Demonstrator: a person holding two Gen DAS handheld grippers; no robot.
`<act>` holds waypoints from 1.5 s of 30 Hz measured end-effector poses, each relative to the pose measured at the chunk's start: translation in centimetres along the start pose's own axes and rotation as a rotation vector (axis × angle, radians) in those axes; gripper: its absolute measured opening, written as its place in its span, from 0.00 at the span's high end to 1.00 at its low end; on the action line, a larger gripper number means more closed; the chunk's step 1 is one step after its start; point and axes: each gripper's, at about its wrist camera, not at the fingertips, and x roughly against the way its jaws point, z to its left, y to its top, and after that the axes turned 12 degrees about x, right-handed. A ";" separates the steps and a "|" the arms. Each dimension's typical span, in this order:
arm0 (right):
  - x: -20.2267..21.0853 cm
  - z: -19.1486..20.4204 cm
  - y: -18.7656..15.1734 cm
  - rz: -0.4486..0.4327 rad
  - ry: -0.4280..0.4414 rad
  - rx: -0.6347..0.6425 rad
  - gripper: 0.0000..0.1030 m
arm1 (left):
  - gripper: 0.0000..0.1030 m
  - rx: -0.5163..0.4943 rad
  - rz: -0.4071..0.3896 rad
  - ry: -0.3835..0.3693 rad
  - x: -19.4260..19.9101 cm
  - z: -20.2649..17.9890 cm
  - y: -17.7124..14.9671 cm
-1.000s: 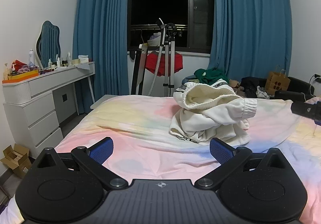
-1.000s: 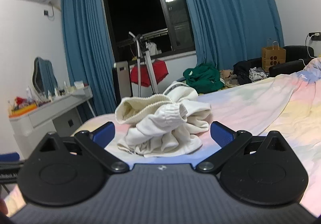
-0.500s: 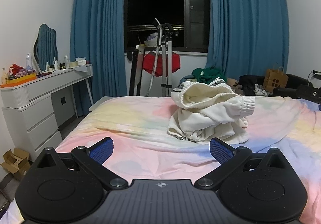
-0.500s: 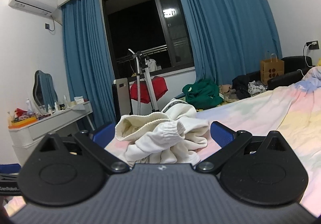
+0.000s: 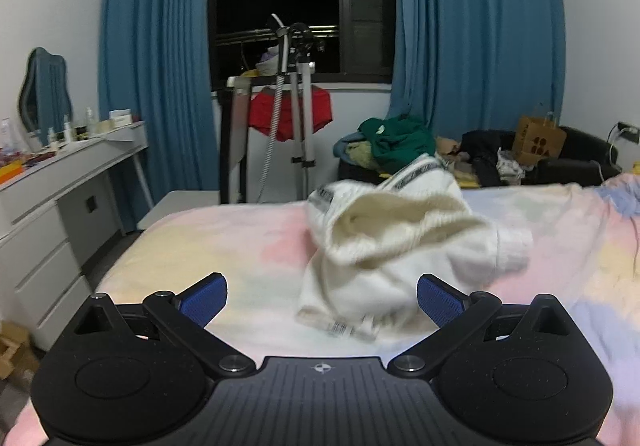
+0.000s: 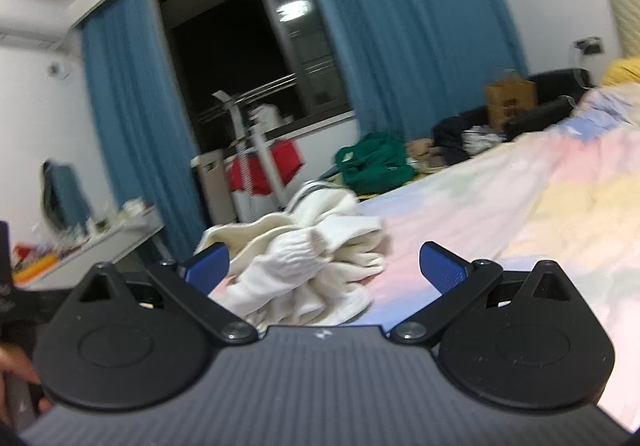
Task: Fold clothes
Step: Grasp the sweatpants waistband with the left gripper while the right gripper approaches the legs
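Approach step: crumpled cream knit garment [image 5: 404, 242] at 12 o'clock on pastel bedsheet [image 5: 224, 242]; both jaws spread, empty. Next: pinch an edge, spread flat.

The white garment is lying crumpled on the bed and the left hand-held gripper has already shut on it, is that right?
Not quite. The white garment does lie crumpled on the bed, but the left hand-held gripper is open, its blue pads spread wide and holding nothing. The left wrist view shows it.
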 end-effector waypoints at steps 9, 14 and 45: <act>-4.1 -3.0 -2.5 0.096 0.010 -0.134 0.00 | 0.08 -0.003 0.049 0.021 -14.1 -3.4 2.4; -6.9 -3.4 -4.1 0.145 0.021 -0.140 0.00 | 0.23 -0.059 0.076 0.148 -20.9 -4.0 3.1; -10.8 0.2 -5.6 0.197 0.094 -0.017 0.00 | 0.90 0.306 0.013 0.413 -23.9 26.7 13.2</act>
